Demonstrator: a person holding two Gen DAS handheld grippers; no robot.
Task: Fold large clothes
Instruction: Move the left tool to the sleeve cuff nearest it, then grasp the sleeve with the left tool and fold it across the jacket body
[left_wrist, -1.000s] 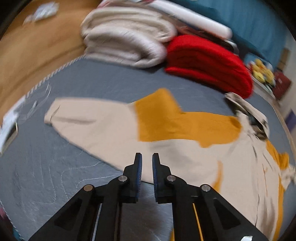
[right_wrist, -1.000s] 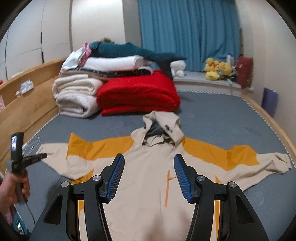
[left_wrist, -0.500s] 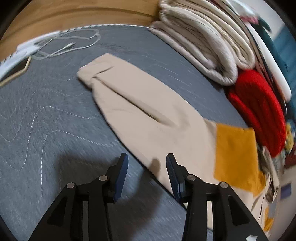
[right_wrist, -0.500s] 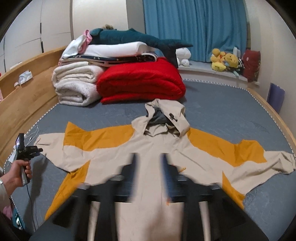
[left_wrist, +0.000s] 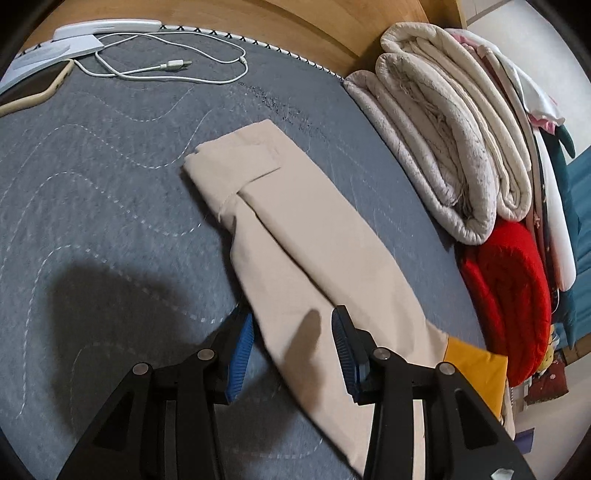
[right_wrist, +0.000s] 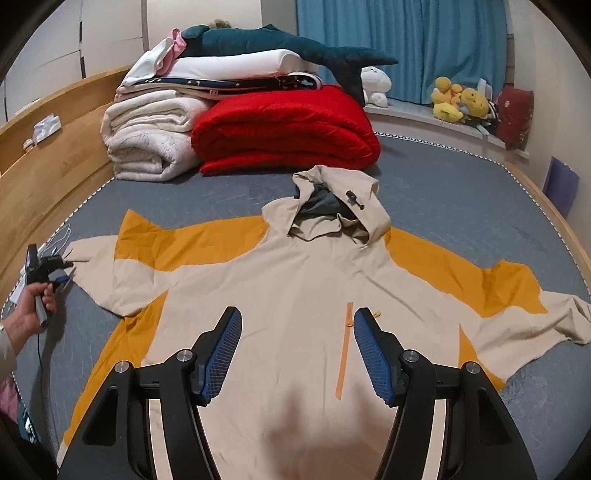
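Note:
A beige and orange hooded jacket (right_wrist: 295, 280) lies spread flat, front up, on the grey bed (right_wrist: 461, 192), with both sleeves stretched out. Its left sleeve (left_wrist: 295, 221) runs to a beige cuff (left_wrist: 229, 162). My left gripper (left_wrist: 291, 332) hovers open over the sleeve's near edge, one finger over cloth and the other over the bed, gripping nothing. The right wrist view shows a hand holding it (right_wrist: 48, 269) at the sleeve end. My right gripper (right_wrist: 297, 332) hangs above the jacket's chest by the orange zip, jaws opening, nothing between them.
Folded white blankets (right_wrist: 147, 140) and a red duvet (right_wrist: 284, 129) are stacked at the head of the bed beyond the hood. A phone (left_wrist: 33, 88) and a white cable (left_wrist: 166, 70) lie near the cuff. A wooden bed frame (right_wrist: 55, 166) runs along the left.
My left gripper opened, rolled, and travelled down along the sleeve toward the cuff. My right gripper sank a little toward the jacket and its jaws widened.

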